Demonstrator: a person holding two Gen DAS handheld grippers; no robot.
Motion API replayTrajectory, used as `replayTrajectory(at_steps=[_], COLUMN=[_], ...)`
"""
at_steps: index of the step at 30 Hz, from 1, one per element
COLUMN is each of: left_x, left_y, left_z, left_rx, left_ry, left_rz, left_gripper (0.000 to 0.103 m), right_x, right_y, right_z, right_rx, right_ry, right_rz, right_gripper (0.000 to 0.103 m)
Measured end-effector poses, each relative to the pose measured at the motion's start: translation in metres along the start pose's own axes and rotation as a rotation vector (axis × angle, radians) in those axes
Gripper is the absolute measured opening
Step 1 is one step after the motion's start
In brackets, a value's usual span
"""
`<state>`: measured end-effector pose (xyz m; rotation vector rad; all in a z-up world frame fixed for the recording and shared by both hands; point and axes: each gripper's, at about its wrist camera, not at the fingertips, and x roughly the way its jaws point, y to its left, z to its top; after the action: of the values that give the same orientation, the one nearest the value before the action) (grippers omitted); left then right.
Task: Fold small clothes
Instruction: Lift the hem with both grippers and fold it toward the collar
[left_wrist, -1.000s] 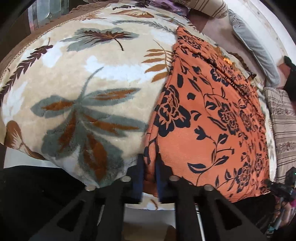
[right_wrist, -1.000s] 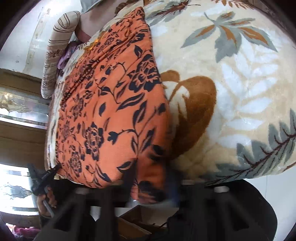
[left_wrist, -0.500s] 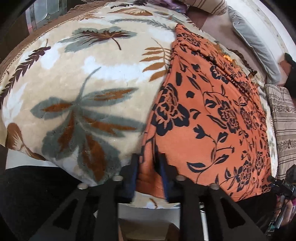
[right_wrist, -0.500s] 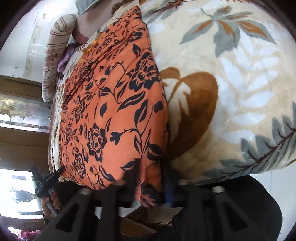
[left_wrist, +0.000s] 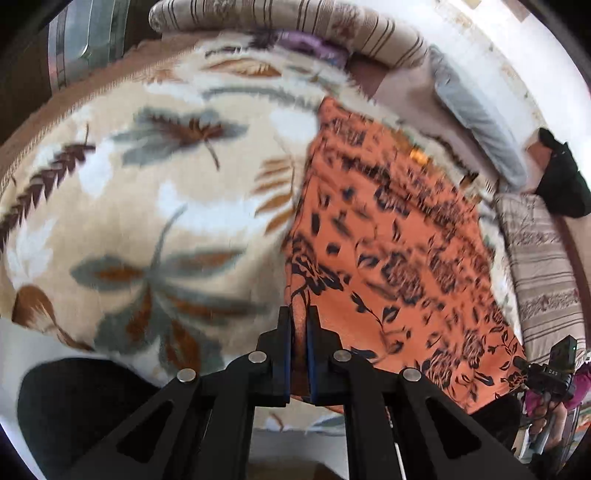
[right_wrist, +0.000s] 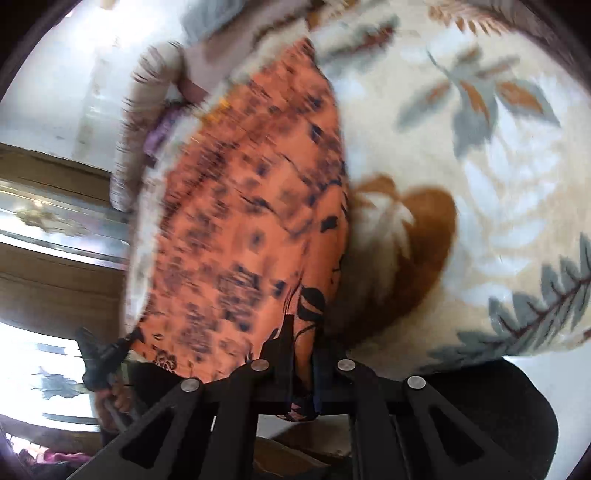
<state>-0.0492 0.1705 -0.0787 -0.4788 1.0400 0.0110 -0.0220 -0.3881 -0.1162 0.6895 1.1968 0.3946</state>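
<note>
We see the orange floral-print garment (left_wrist: 399, 266) lying on the cream leaf-patterned plush blanket (left_wrist: 155, 206), with the striped fabric bolster (left_wrist: 295, 22) at its far end.

— Where is your left gripper (left_wrist: 299, 325) right now?

— Low at the near edge, fingers pointing forward, jaws drawn close with only a thin strip of orange cloth (left_wrist: 388, 240) pinched between the blue pads (left_wrist: 285, 332).

— And your right gripper (right_wrist: 301, 339)?

— Same pose: fingers forward, jaws nearly together, clamped on the cloth's other near corner. Both views are blurred. Each gripper shows at the edge of the other's view, with your hand (right_wrist: 114, 398) around the left one's handle.
</note>
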Motion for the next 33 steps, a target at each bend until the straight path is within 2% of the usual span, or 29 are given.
replayTrajectory(at_steps=[2,5,9,12,15,21,23,26,29,33], left_x=[0.010,0.033,0.014,0.003,0.000,0.024,0.021,0.012,0.009,0.031], left_y=[0.000,0.000,-0.009,-0.028,-0.039,-0.030,-0.028,-0.036,-0.053,-0.076], left_z=[0.005,0.008,0.036,0.067,0.087,0.081,0.082,0.101,0.133,0.200], left_rx=[0.001,0.000,0.006,0.036,0.062,0.056,0.061,0.074,0.108,0.120], left_ry=[0.026,0.093,0.030,-0.039,-0.086,-0.033,-0.037,-0.069,-0.112,-0.179], left_rz=[0.013,0.051,-0.013,-0.053,-0.049,-0.010,-0.012,-0.040,-0.068,-0.088], left_gripper=[0.007,0.007,0.007,0.007,0.007,0.007,0.007,0.007,0.007,0.007], right_x=[0.002,0.020,0.016,0.005,0.006,0.026,0.027,0.021,0.013,0.011], right_y=[0.000,-0.014,-0.011,0.005,0.014,-0.011,-0.014,-0.006,0.013,0.031], right_z=[0.008,0.014,0.025,0.053,0.078,0.079,0.079,0.091,0.127,0.196], right_rx=[0.010,0.056,0.068,0.042,0.021,0.086,0.089,0.058,0.003,-0.031], right_ry=[-0.014,0.018,-0.024,-0.097,-0.135,-0.109,-0.111,-0.134,-0.175,-0.258], right_rz=[0.025,0.028,0.105,0.164,0.183,0.188,0.196,0.204,0.228,0.249], right_gripper=[0.007,0.007,0.007,0.007,0.007,0.007,0.007,0.007,0.007,0.007])
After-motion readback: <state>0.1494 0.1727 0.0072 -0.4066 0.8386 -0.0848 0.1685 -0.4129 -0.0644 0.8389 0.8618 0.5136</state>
